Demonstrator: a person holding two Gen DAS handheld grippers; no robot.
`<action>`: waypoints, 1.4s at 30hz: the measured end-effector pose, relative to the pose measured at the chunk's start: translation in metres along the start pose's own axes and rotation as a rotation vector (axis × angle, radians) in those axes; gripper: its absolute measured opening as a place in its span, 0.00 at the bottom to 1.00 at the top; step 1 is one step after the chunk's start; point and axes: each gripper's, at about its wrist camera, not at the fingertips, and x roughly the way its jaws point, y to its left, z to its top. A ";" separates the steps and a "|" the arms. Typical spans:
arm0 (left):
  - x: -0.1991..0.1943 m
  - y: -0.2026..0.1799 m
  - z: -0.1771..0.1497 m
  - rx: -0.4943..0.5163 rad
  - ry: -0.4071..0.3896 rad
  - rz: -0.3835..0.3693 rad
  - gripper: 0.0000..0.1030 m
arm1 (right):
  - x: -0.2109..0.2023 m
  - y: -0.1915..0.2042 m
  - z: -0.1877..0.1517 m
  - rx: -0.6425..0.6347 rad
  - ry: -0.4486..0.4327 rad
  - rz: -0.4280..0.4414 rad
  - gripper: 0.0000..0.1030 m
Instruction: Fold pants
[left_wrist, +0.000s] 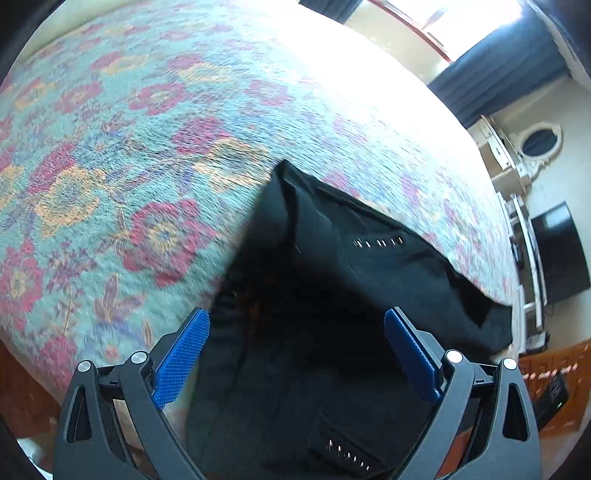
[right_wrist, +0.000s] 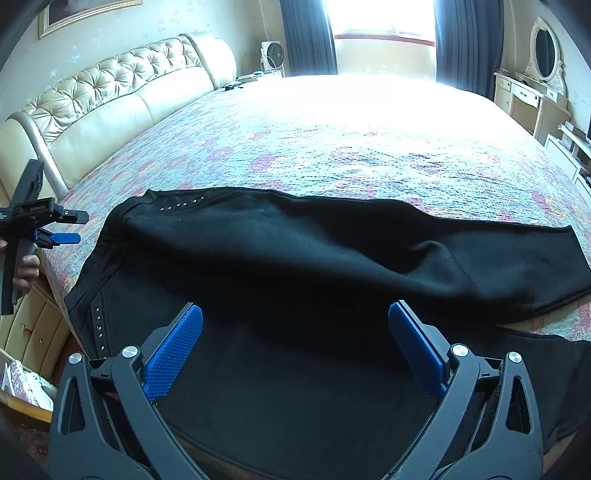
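Black pants (right_wrist: 295, 266) with small metal studs lie flat on a floral bedspread (right_wrist: 332, 147) near the bed's front edge, waist to the left and legs running right. They also show in the left wrist view (left_wrist: 332, 295). My right gripper (right_wrist: 295, 325) is open and empty, hovering over the near leg. My left gripper (left_wrist: 297, 328) is open and empty above the waist end. It also shows at the far left of the right wrist view (right_wrist: 68, 229), off the bed's corner.
A cream tufted headboard (right_wrist: 110, 92) runs along the bed's left side. A window with dark curtains (right_wrist: 310, 33) is beyond the bed. A white dresser with an oval mirror (right_wrist: 543, 51) stands at the right. A wooden floor (left_wrist: 546, 365) lies below the bed's edge.
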 end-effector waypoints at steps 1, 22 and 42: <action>0.010 0.011 0.016 -0.041 0.023 -0.035 0.92 | 0.006 -0.003 0.003 0.010 0.007 0.006 0.98; 0.100 -0.008 0.075 0.217 0.204 -0.262 0.92 | 0.119 -0.033 0.124 -0.121 0.186 0.246 0.98; 0.100 -0.015 0.075 0.326 0.057 -0.170 0.17 | 0.147 -0.015 0.118 -0.286 0.403 0.240 0.07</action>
